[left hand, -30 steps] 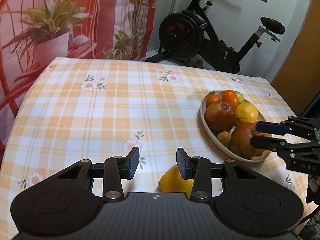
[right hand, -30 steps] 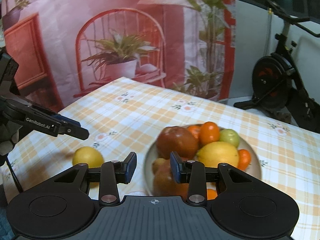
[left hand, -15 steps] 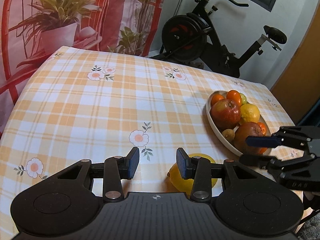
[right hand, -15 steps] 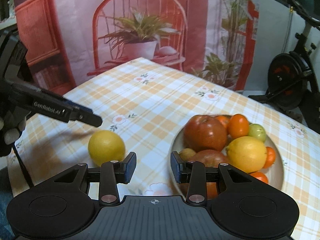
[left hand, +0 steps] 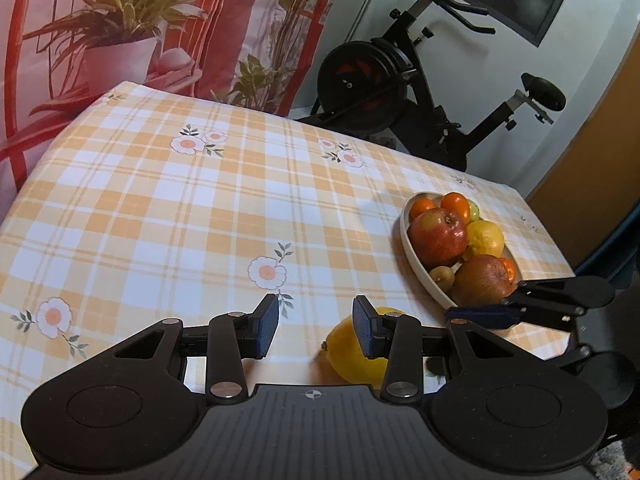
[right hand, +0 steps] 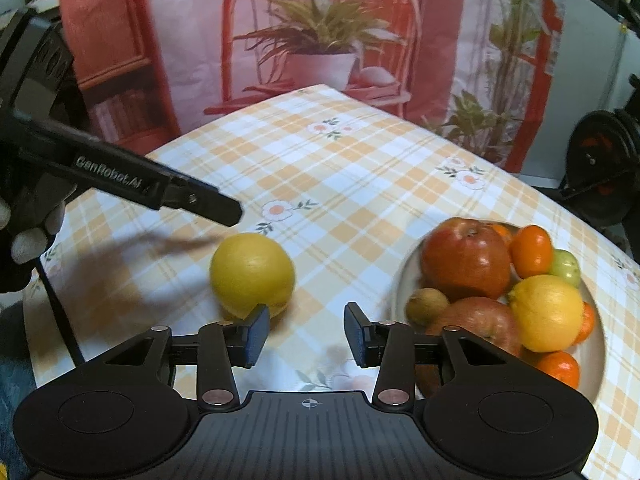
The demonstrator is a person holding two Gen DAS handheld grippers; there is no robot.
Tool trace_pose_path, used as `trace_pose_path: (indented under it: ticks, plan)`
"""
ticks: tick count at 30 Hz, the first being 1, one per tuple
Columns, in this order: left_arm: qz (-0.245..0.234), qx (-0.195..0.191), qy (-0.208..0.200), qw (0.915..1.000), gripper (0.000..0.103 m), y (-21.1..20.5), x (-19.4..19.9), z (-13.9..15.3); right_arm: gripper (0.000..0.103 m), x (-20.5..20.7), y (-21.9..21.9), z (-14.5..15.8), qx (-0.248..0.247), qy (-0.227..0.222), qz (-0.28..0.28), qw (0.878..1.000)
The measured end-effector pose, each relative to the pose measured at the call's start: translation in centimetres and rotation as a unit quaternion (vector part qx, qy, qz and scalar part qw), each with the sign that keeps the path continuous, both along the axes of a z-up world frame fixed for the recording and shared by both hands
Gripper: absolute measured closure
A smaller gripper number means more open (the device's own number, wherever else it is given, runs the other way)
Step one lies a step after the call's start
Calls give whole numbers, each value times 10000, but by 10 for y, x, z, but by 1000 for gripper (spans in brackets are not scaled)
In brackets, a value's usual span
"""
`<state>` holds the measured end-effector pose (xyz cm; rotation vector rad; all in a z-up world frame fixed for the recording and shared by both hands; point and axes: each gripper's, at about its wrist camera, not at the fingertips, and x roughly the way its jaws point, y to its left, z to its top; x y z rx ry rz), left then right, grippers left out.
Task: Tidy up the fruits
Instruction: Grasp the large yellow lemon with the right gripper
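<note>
A loose yellow lemon (right hand: 252, 274) lies on the checked tablecloth, left of a white bowl (right hand: 400, 280) heaped with apples, oranges, a lemon and a kiwi. In the left wrist view the lemon (left hand: 348, 354) sits partly behind my left gripper's right finger, and the bowl (left hand: 412, 252) is to the right. My left gripper (left hand: 316, 330) is open and empty above the cloth. My right gripper (right hand: 304, 334) is open and empty, with the lemon just beyond its left finger. The left gripper (right hand: 208, 202) also shows at the left of the right wrist view.
The table (left hand: 160, 208) has an orange plaid cloth with flower prints. An exercise bike (left hand: 400, 80) stands behind the table's far edge. A red printed backdrop (right hand: 320, 40) hangs behind. The table's near edge is close to both grippers.
My right gripper has swung left from the bowl toward the loose lemon. My left gripper has drawn back and risen, so more of the table shows.
</note>
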<state>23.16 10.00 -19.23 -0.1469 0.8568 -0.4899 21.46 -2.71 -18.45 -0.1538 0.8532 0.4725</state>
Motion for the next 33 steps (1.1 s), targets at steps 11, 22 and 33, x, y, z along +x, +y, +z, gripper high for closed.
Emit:
trace_pose_path:
  ticks: [11, 22, 33]
  plan:
    - [-119, -397, 236, 9989, 60, -5, 6, -8, 60, 1, 17, -7, -92, 110, 284, 9995]
    - [-436, -532, 306, 9972, 60, -22, 5, -9, 59, -1, 17, -13, 66, 209, 298, 9993]
    - [-645, -676, 431, 9947, 57, -32, 1, -14, 58, -5, 12, -18, 265, 260, 107, 9993]
